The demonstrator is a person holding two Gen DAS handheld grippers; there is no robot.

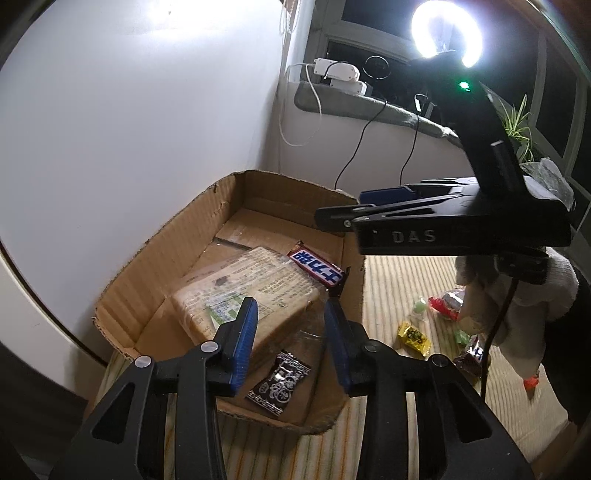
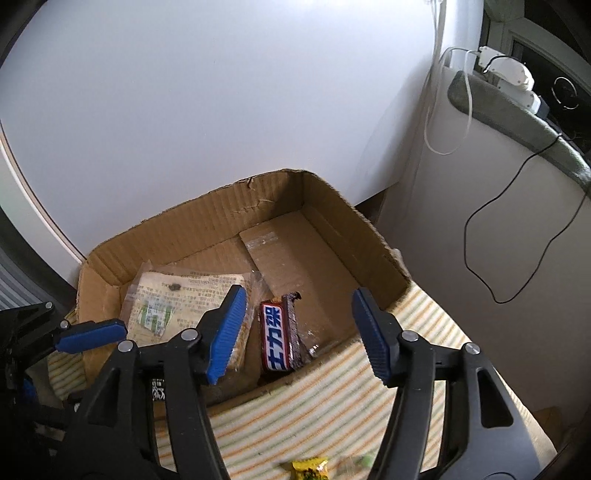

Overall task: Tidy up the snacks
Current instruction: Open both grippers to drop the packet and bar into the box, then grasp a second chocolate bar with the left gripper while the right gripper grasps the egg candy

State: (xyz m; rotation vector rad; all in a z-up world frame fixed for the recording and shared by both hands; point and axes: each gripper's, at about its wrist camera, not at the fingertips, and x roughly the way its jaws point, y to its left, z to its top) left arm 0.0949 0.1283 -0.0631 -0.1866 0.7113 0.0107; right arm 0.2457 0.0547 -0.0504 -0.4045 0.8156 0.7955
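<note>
a ring light (image 1: pixel 447 31), potted plant (image 1: pixel 519 125), and white chargers (image 1: pixel 338 74) on the sill.

Black tool (image 1: pixel 290 325), blue pads (image 1: pixel 245 332), white glove (image 1: pixel 524 295).

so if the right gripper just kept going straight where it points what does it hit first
Most likely the chocolate bar lying in the cardboard box. It sits between the right gripper's open fingers, nothing held. Depth is hard to judge; the box's near wall could come first.
</note>
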